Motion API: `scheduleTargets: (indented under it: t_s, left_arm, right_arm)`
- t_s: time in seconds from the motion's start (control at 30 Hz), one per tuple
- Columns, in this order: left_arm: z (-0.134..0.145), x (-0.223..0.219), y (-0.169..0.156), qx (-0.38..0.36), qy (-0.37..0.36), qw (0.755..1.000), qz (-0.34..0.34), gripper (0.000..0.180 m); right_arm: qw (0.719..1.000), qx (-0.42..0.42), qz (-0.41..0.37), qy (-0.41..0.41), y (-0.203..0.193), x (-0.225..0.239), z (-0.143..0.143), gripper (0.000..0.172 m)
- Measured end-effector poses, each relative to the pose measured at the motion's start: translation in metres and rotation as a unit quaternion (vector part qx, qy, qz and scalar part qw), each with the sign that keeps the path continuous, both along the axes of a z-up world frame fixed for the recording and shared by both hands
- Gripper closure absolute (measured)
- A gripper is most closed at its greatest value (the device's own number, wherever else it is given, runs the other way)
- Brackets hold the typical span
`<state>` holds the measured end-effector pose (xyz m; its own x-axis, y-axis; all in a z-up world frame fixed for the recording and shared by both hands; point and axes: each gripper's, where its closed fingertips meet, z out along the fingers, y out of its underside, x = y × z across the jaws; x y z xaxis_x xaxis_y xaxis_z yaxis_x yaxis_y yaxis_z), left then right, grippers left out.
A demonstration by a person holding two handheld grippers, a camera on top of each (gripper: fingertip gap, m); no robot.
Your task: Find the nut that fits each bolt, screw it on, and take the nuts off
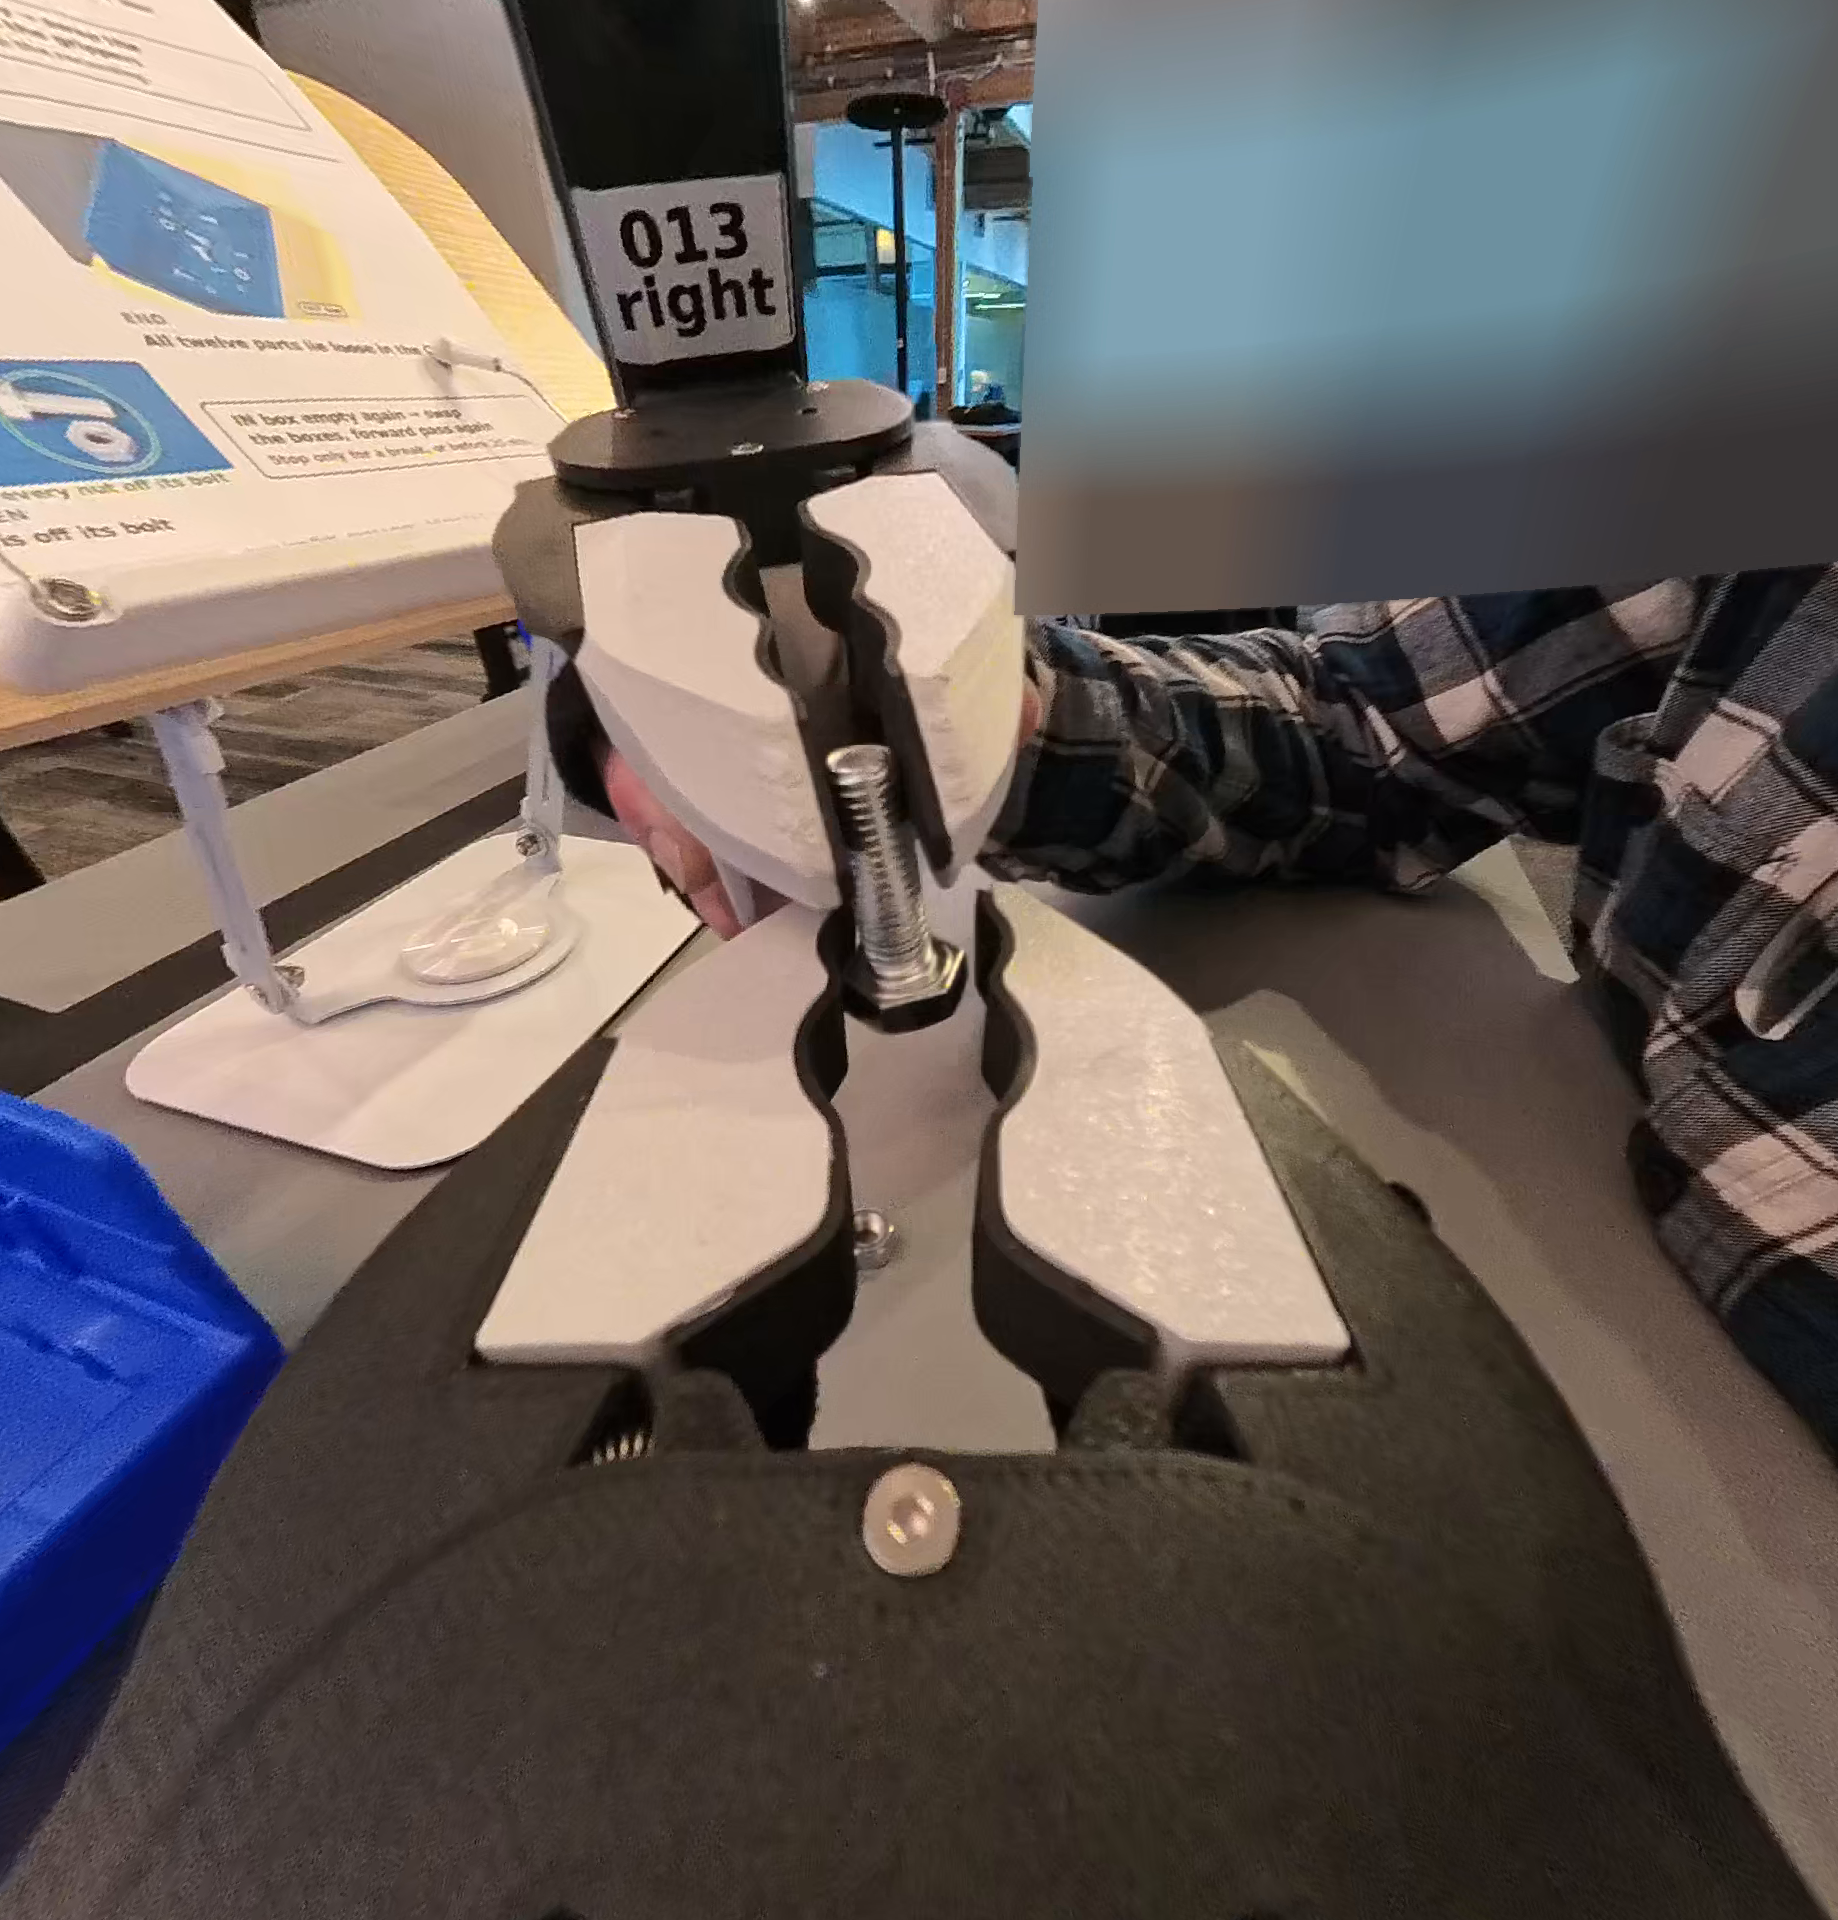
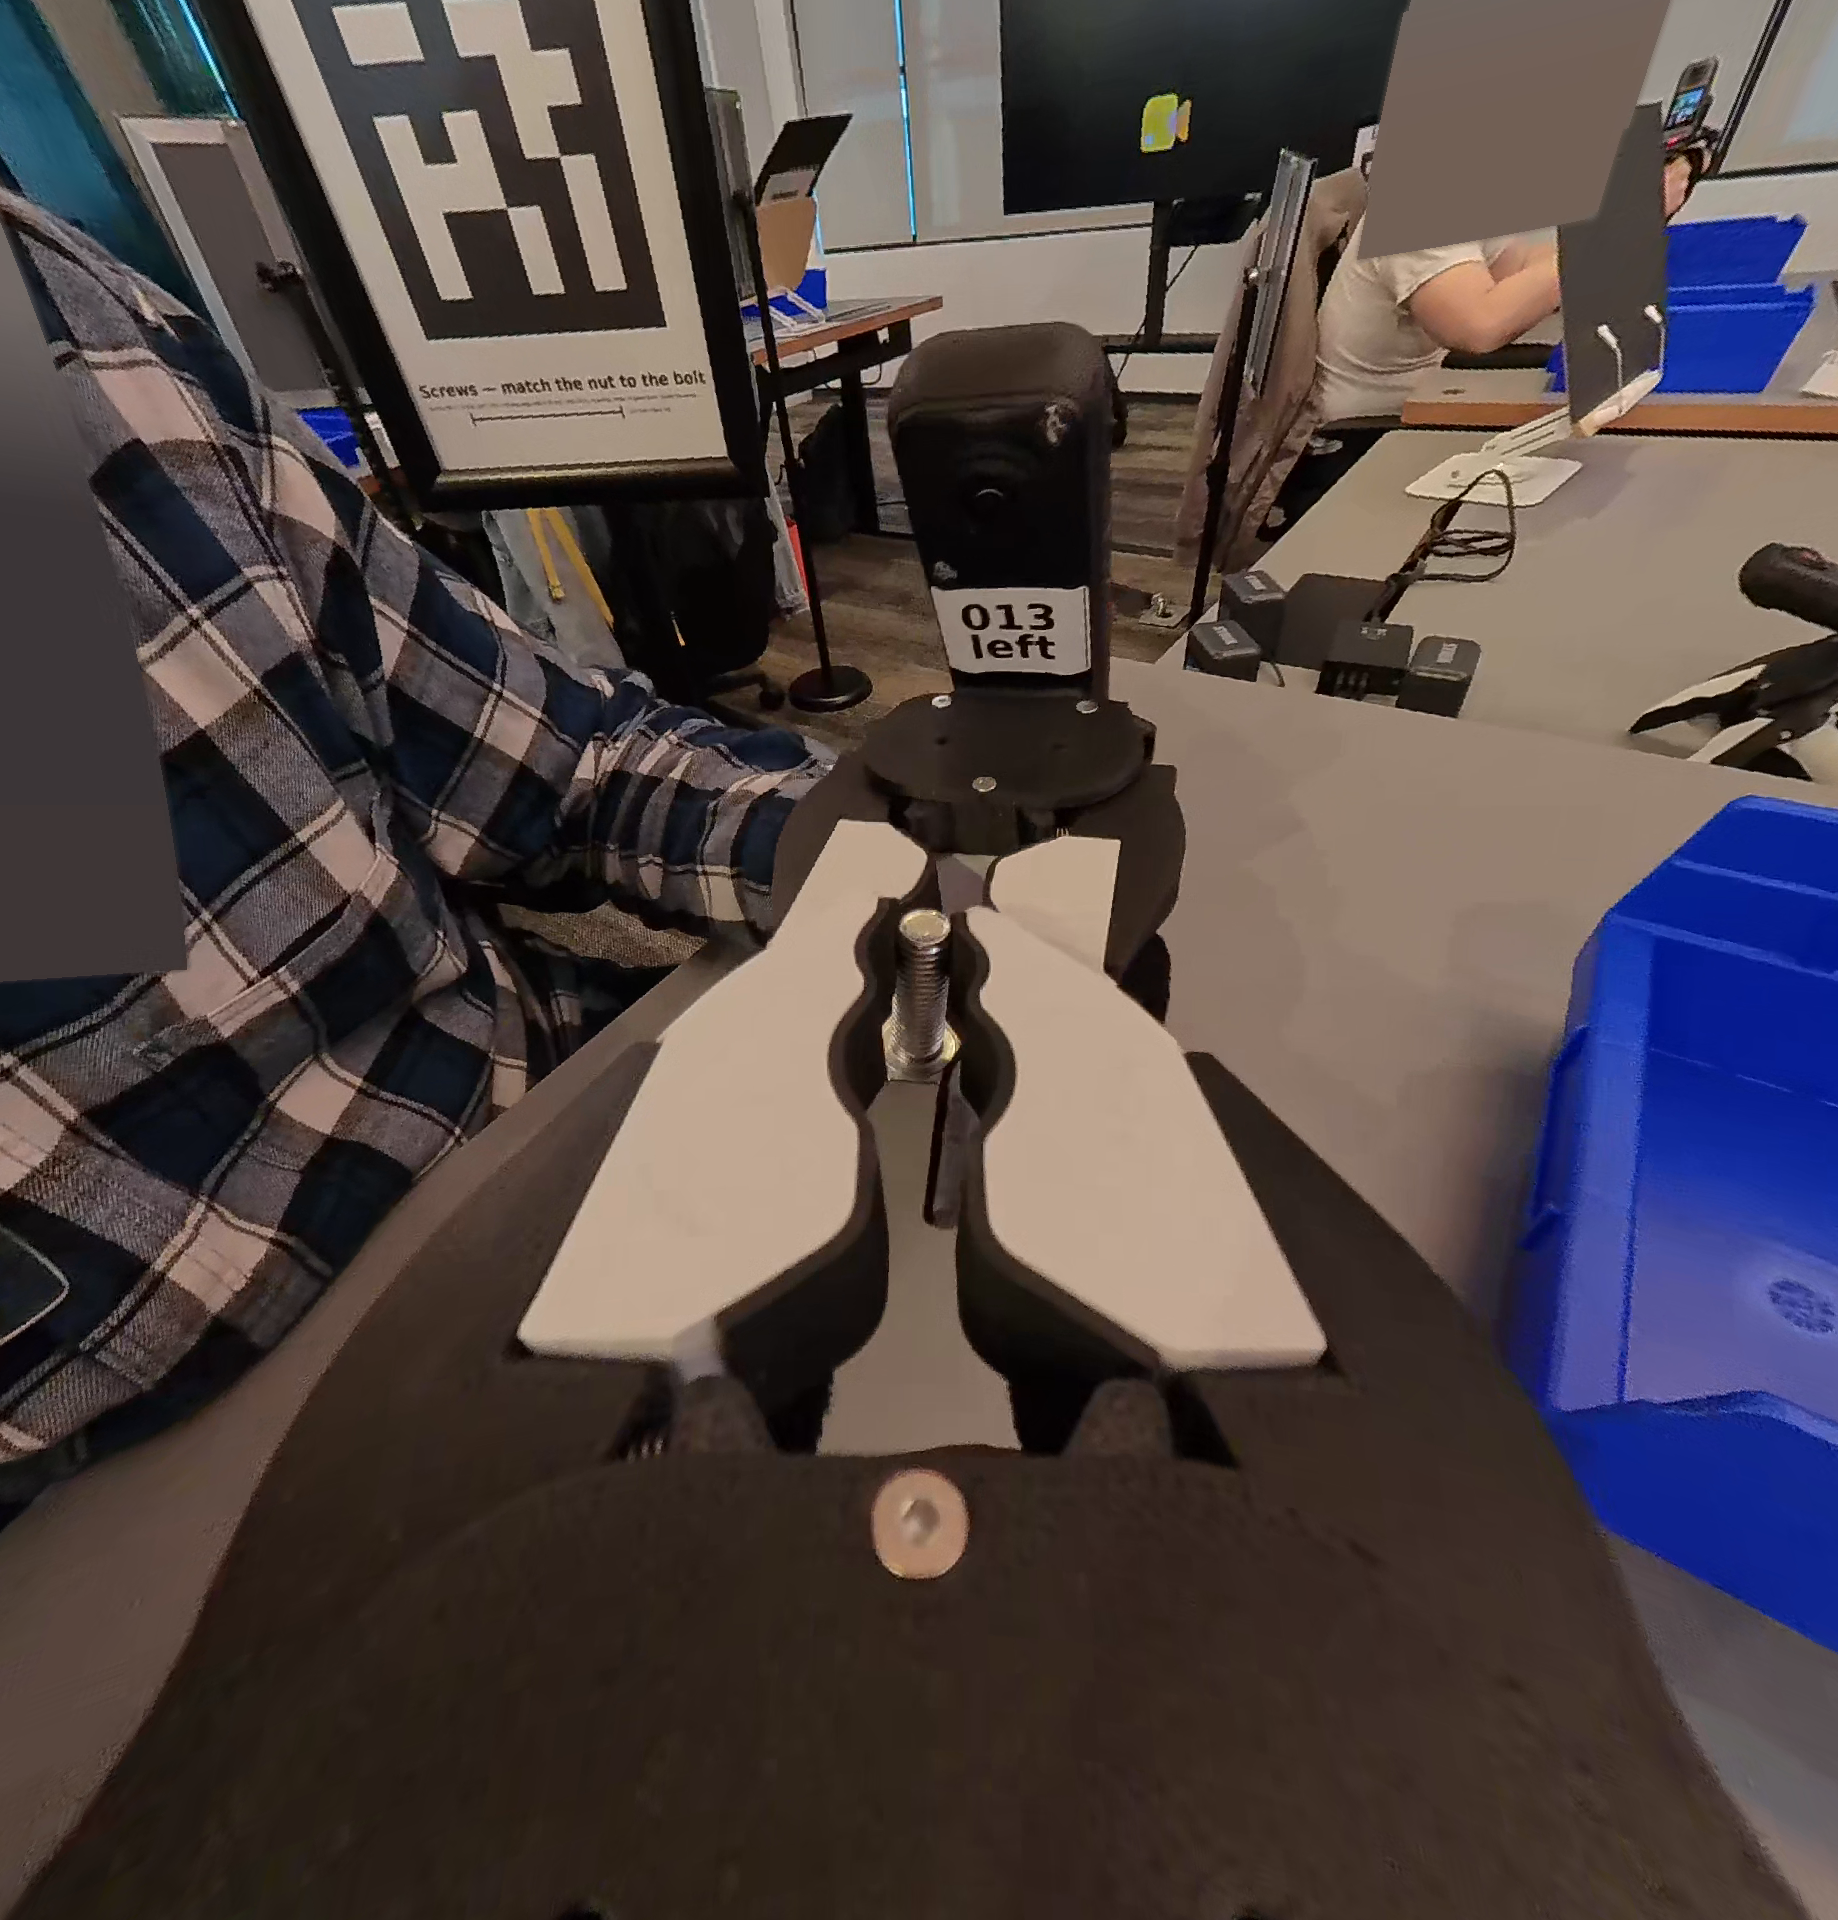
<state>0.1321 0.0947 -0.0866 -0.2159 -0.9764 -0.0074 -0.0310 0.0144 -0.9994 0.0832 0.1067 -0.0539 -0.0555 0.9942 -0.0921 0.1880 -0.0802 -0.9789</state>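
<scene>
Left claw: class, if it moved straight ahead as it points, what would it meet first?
Probably the bolt, whose hex head already sits between its tips; just behind stands the right claw, gripping the threaded shaft.

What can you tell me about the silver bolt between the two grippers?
The bolt is shiny silver metal: threaded shaft, hexagonal head, no nut on it. It stands roughly upright, head down, above the grey table. The right gripper clamps its shaft; its head sits between the fingertips of the left gripper, a gap on one side.
</scene>
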Motion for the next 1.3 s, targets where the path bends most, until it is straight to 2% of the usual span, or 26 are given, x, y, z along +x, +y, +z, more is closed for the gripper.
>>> scheduleTargets:
  t_s: [0.47, 0.63, 0.7, 0.8, 0.87, 0.97, 1.07, 1.2, 1.3]
  left_arm:
    - [-0.003, -0.001, -0.012, -0.013, 0.006, 0.999, -0.046, 0.166]
    - [-0.005, -0.001, -0.007, 0.006, 0.011, 1.000, -0.027, 0.166]
    - [-0.009, -0.002, -0.002, 0.023, 0.024, 0.999, -0.010, 0.166]
    - [-0.024, -0.003, 0.007, 0.071, 0.067, 0.995, 0.020, 0.166]
    - [-0.036, -0.005, 0.016, 0.108, 0.101, 0.988, 0.046, 0.166]
    - [-0.041, -0.010, 0.026, 0.121, 0.112, 0.984, 0.064, 0.166]
    - [-0.045, -0.017, 0.038, 0.139, 0.126, 0.978, 0.086, 0.166]
    - [-0.061, -0.024, 0.052, 0.174, 0.165, 0.964, 0.112, 0.166]
    - [-0.066, -0.027, 0.056, 0.185, 0.178, 0.959, 0.117, 0.167]
  right_arm:
    - [0.999, 0.027, 0.031, 0.011, -0.012, -0.003, -0.001, 0.162]
    - [0.999, 0.024, 0.023, 0.012, -0.009, -0.002, 0.000, 0.159]
    - [1.000, 0.017, 0.003, 0.012, -0.003, 0.002, 0.005, 0.138]
    - [0.998, 0.049, -0.035, -0.029, 0.006, 0.017, 0.008, 0.145]
    - [0.992, 0.062, -0.051, -0.096, 0.007, 0.031, -0.002, 0.140]
    - [0.978, 0.063, -0.072, -0.185, 0.008, 0.053, -0.023, 0.140]
    - [0.945, 0.072, -0.096, -0.303, 0.011, 0.074, -0.065, 0.139]
    - [0.919, 0.054, -0.069, -0.385, 0.000, 0.077, -0.121, 0.138]
    - [0.883, 0.068, -0.051, -0.462, 0.001, 0.085, -0.157, 0.139]
